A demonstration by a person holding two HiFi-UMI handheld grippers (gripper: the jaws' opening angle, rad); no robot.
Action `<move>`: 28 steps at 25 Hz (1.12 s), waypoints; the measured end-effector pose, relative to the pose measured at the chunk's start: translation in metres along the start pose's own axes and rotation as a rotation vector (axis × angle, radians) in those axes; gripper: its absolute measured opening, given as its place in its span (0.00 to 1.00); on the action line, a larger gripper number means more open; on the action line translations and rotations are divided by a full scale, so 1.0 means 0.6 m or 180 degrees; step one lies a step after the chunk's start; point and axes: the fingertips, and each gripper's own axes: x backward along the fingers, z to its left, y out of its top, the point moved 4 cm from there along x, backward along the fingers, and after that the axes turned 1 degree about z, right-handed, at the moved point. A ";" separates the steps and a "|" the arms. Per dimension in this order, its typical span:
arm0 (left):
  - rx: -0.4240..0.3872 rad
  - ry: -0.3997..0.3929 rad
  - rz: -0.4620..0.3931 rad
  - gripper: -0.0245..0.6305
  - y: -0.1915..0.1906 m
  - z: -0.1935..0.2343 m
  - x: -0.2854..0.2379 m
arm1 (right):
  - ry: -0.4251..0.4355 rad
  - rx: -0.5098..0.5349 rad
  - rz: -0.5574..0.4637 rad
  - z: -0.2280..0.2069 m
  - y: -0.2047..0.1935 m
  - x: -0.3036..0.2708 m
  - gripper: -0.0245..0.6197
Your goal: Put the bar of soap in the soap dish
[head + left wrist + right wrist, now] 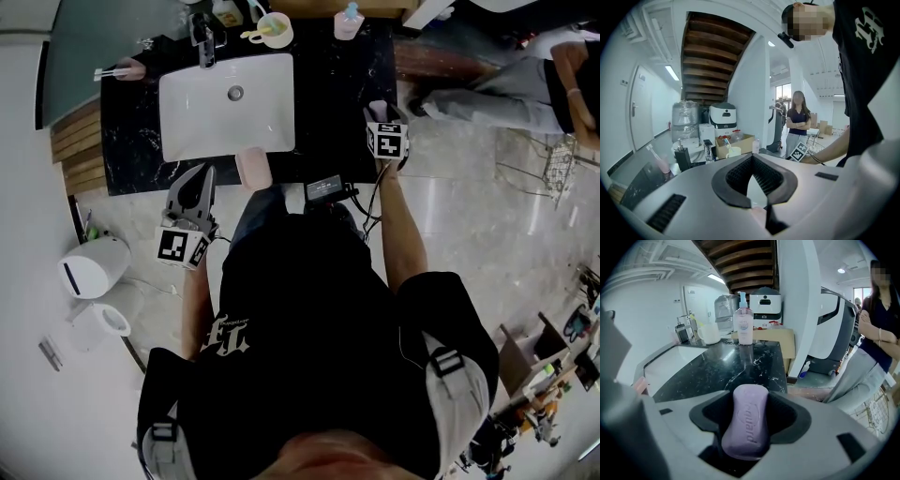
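Observation:
A purple bar of soap (746,420) lies lengthwise between the wide-spread jaws of my right gripper (749,397), with dark room beside it on its left. In the head view this gripper (379,114) and the soap (377,110) are over the right end of the black marble counter (337,94). The pink soap dish (253,169) sits empty at the counter's front edge, below the white sink (178,131); it also shows at the left of the right gripper view (640,385). My left gripper (206,171) hovers just left of the dish, its tips together (752,159) and holding nothing.
At the back of the counter stand a faucet (204,42), a cup with a toothbrush (274,30) and a pump bottle (744,324). A pink cup (131,67) stands at the left end. A person (525,84) stands right of the counter. A white bin (94,265) is on the floor.

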 end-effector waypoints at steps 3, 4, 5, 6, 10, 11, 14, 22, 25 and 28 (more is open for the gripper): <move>0.0013 -0.0004 0.0005 0.04 0.000 0.002 -0.004 | -0.0025 -0.0019 0.0007 -0.001 0.002 0.000 0.42; 0.0014 -0.0008 0.0006 0.04 0.000 0.002 -0.006 | -0.0030 -0.0021 0.0009 -0.002 0.003 0.000 0.41; 0.0016 -0.0014 0.0002 0.04 0.001 0.001 -0.008 | -0.0032 -0.0025 0.0015 -0.002 0.003 0.000 0.40; 0.0017 -0.0021 -0.0004 0.04 0.001 0.001 -0.010 | -0.0030 -0.0033 0.0022 -0.002 0.003 0.001 0.40; 0.0032 -0.0034 -0.0020 0.04 0.000 0.002 -0.012 | 0.0004 -0.0087 0.0014 -0.004 0.005 0.008 0.40; 0.0036 -0.0035 -0.0023 0.04 0.000 0.003 -0.012 | 0.0008 -0.0097 0.0004 -0.004 0.005 0.011 0.40; 0.0044 -0.0047 -0.0042 0.04 -0.002 0.006 -0.013 | 0.0008 -0.0116 -0.0041 -0.002 0.008 0.021 0.39; 0.0056 -0.0105 -0.0116 0.04 0.000 0.012 -0.013 | -0.0016 -0.0144 -0.0240 0.012 0.017 0.061 0.39; 0.0056 -0.0132 -0.0145 0.04 0.001 0.014 -0.012 | -0.0022 -0.0136 -0.0361 0.018 0.024 0.077 0.39; 0.0058 -0.0157 -0.0166 0.04 0.000 0.018 -0.010 | -0.0044 -0.0135 -0.0481 0.021 0.034 0.093 0.39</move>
